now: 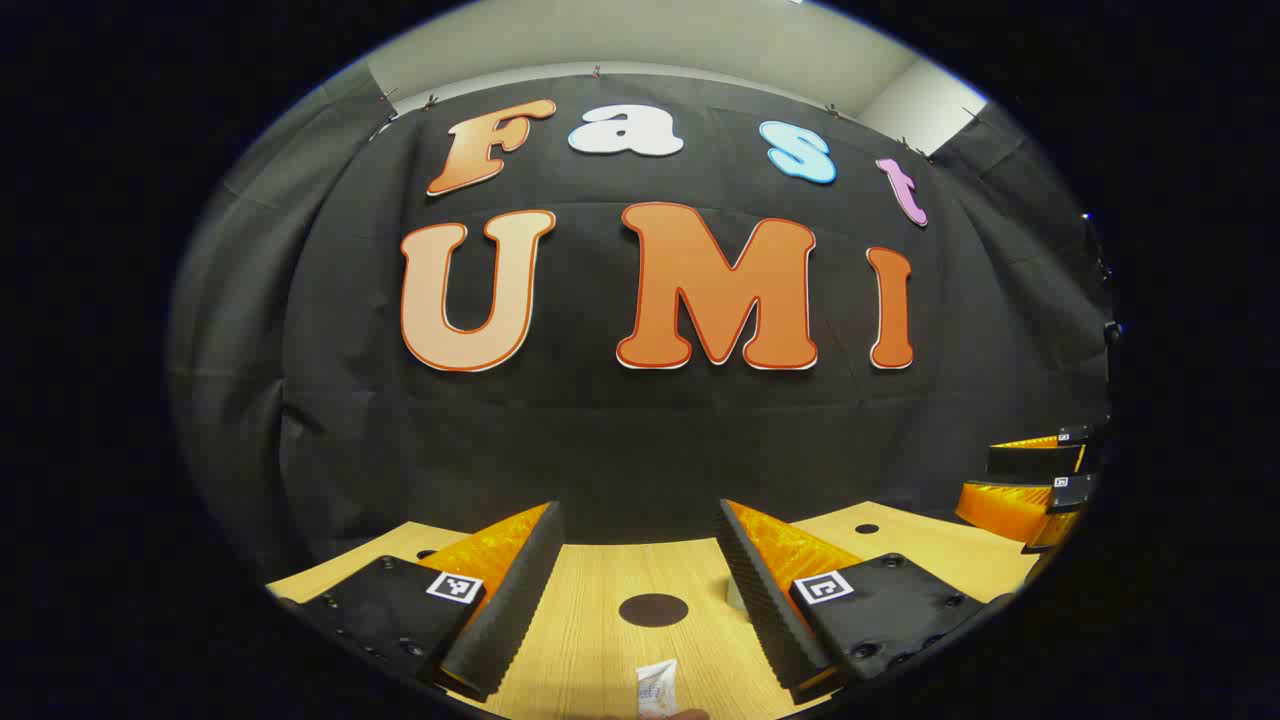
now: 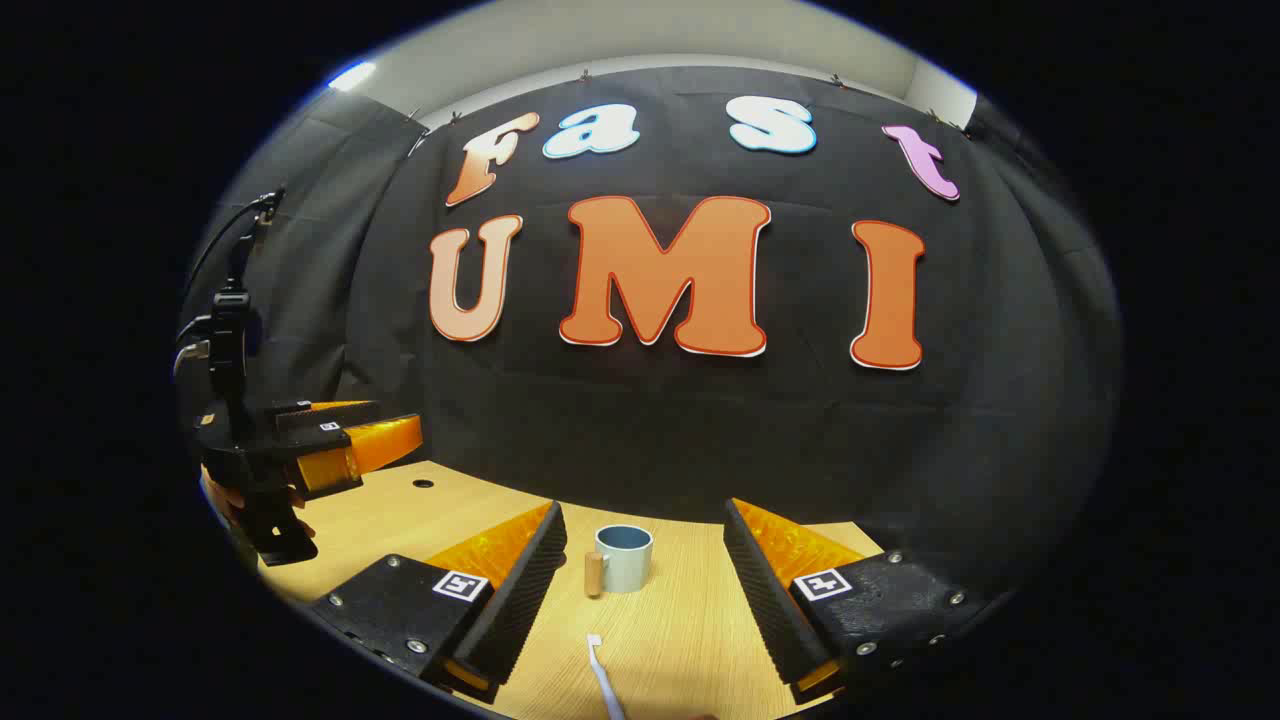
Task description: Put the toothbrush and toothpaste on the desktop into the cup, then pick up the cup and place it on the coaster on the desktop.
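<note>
Ok, both grippers up over the desktop (image 2: 690,620), nothing picked yet. My left gripper (image 1: 640,590) has its fingers wide apart, nothing between them but bare wood. Just below and ahead of that gap, at the near edge of the left gripper view, lies the toothpaste (image 1: 656,686), a small pale tube, crimped end pointing away from me. Its long axis runs roughly along my fingers' line, so I judge I'd need to roll the wrist to pinch it across the body rather than end to end. A dark round coaster (image 1: 653,609) sits flat straight ahead between the fingers, a bit beyond the tube.

Right gripper (image 2: 640,590) also spread open, empty. Dead ahead between its fingers stands the cup (image 2: 624,558), upright, pale w/ a bluish inside, wooden handle (image 2: 594,574) on its left side from this gripper. Nearer to me, under the gap, the toothbrush (image 2: 604,680) lies flat, head pointing away toward the cup, handle running back toward me and slightly right, out of the bottom of the right gripper view. Again lengthwise to the fingers.

In the right gripper view I catch the left gripper off to the far left, held by a hand, well apart from the cup.

So: toothbrush is the right's job, toothpaste the left's. Each sits almost under its own gripper. Next, by my read, is dip and drop onto one of them.
</note>
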